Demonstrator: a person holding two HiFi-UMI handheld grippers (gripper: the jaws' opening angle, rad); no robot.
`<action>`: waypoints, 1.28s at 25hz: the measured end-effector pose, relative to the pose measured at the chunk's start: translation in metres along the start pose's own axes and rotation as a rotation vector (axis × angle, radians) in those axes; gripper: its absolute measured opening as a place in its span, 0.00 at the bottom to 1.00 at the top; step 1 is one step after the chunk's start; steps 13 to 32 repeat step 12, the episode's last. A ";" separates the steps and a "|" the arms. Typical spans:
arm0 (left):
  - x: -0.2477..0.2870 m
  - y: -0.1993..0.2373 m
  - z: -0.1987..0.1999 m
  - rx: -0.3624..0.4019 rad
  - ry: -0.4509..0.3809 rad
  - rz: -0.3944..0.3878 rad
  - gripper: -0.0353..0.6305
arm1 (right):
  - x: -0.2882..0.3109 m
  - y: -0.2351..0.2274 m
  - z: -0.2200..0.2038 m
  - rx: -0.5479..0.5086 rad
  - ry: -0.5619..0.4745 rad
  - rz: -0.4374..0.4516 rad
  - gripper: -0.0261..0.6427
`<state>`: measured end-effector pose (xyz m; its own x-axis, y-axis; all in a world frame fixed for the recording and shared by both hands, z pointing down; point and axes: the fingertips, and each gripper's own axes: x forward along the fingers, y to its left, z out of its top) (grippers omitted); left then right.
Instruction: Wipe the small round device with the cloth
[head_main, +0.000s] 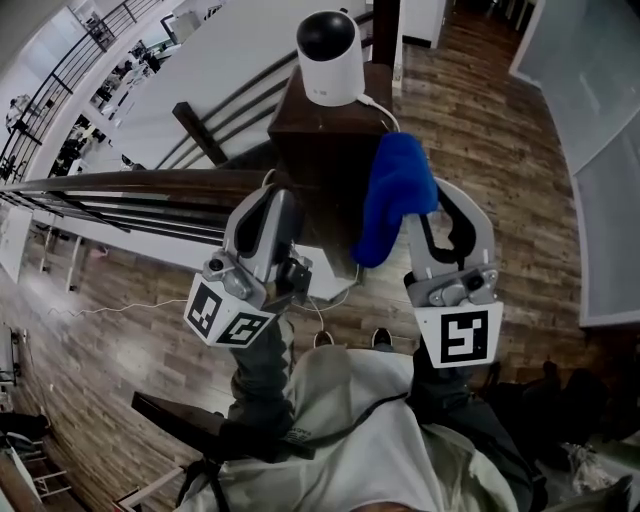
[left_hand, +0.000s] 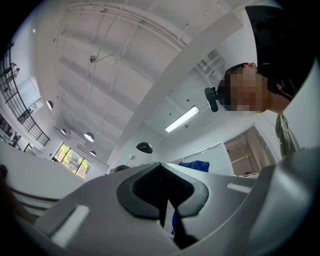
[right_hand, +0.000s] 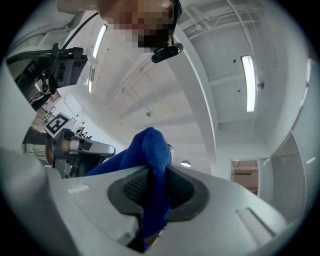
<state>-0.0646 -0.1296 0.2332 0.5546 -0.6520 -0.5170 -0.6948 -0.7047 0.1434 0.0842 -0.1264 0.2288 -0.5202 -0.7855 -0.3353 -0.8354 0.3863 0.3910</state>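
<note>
Grey-bodied, the left gripper (head_main: 268, 202) hangs at the left with its jaws pressed together on nothing. Ahead, in the middle, the small round device (head_main: 328, 55), white with a black top, stands on a dark wooden post (head_main: 320, 140), and a white cable (head_main: 382, 110) runs off its right side. Below the device and to its right, the blue cloth (head_main: 395, 190) bunches up out of the right gripper (head_main: 441, 215), whose jaws are clamped on it. Cloth and device are apart, so the pickup looks done and, by my reading, the whole wipe is left.
</note>
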 end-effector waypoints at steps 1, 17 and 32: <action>0.000 -0.001 -0.001 -0.002 0.001 0.002 0.05 | -0.001 0.000 0.000 0.001 0.003 0.004 0.14; 0.004 0.000 -0.011 -0.007 0.020 0.009 0.05 | -0.001 0.006 -0.003 0.014 -0.025 0.045 0.14; 0.004 0.000 -0.011 -0.007 0.020 0.009 0.05 | -0.001 0.006 -0.003 0.014 -0.025 0.045 0.14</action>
